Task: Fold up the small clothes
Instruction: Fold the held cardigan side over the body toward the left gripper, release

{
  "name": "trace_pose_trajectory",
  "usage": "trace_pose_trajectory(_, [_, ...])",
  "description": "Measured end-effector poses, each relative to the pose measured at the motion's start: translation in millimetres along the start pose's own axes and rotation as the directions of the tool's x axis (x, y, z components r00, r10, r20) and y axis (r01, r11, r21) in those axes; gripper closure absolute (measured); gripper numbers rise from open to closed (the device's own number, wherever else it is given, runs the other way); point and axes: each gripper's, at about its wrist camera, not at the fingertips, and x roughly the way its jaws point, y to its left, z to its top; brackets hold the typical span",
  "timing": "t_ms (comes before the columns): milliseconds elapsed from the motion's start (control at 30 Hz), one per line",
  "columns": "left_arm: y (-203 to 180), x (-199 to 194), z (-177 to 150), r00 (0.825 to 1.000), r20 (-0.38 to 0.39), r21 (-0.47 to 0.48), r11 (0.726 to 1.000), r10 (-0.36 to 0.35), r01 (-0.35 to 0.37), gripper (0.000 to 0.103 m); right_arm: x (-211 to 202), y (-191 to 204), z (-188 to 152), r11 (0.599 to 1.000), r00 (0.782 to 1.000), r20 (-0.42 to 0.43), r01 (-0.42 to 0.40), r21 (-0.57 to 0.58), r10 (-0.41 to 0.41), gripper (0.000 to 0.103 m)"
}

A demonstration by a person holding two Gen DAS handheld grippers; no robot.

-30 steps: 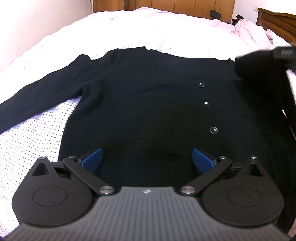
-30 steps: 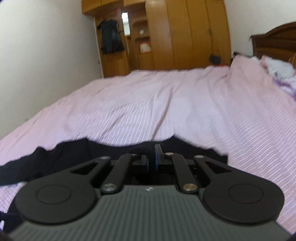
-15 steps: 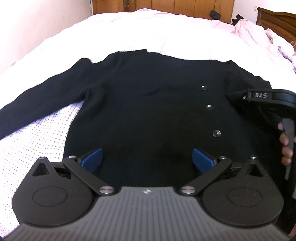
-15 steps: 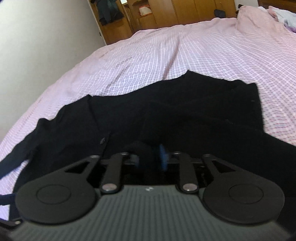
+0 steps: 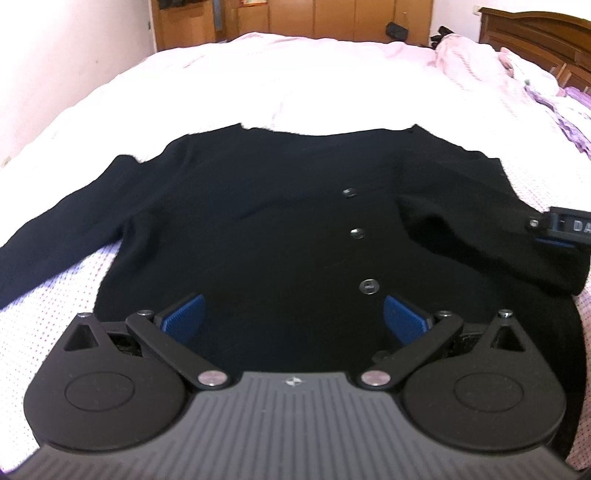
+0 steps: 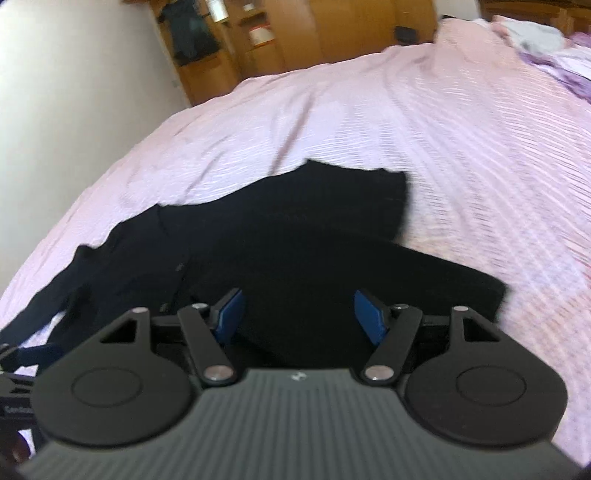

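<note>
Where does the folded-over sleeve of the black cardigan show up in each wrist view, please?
Left wrist: the sleeve lies at right, slanting across the cardigan.
Right wrist: the sleeve crosses the centre, just beyond the blue pads.
Shared landmark: the wooden wardrobe behind the bed.

Black buttoned cardigan point(image 5: 266, 229) flat on the bed, one sleeve folded across its front, other outstretched

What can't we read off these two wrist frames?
- Left wrist view: the right gripper is cut off by the right edge, jaws unseen.
- Left wrist view: the cardigan hem is hidden behind the left gripper.
- Right wrist view: motion blur hides the cardigan's buttons.
</note>
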Motion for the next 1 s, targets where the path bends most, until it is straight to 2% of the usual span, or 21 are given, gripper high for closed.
trace_pose_trajectory(200, [-26, -1, 4, 1.000, -0.001, 0.038, 0.999, -0.029, 0.029, 0.000, -20, -26, 1, 0.998, 0.998, 0.018, 0.059, 0.032, -0.060, 0.035])
trace_pose_trajectory(333, [-52, -1, 7, 0.999, 0.015, 0.095, 0.994, -0.050, 0.049, 0.000, -32, -50, 2, 0.993, 0.994, 0.048, 0.099, 0.058, -0.102, 0.035])
trace_pose_trajectory(500, [-93, 10, 7, 0.997, 0.002, 0.158, 0.985, -0.074, 0.073, 0.000, -32, -79, -1, 0.984, 0.989, 0.029, 0.141, 0.113, -0.145, 0.035])
trace_pose_trajectory(633, [-124, 15, 5, 0.992, -0.004, 0.197, 0.972, -0.129, 0.127, 0.000, -37, -96, -6, 0.981, 0.990, 0.028, 0.132, 0.144, -0.138, 0.035])
trace_pose_trajectory(867, [-179, 24, -7, 0.991, 0.013, 0.363, 0.924, -0.132, 0.118, 0.000, -44, -114, -11, 0.978, 0.991, 0.043, 0.119, 0.171, -0.128, 0.035])
trace_pose_trajectory(1000, [-191, 43, -8, 0.995, 0.002, 0.376, 0.922, -0.101, 0.093, 0.000, -41, -121, -16, 0.976, 0.993, 0.035, 0.105, 0.192, -0.114, 0.035])
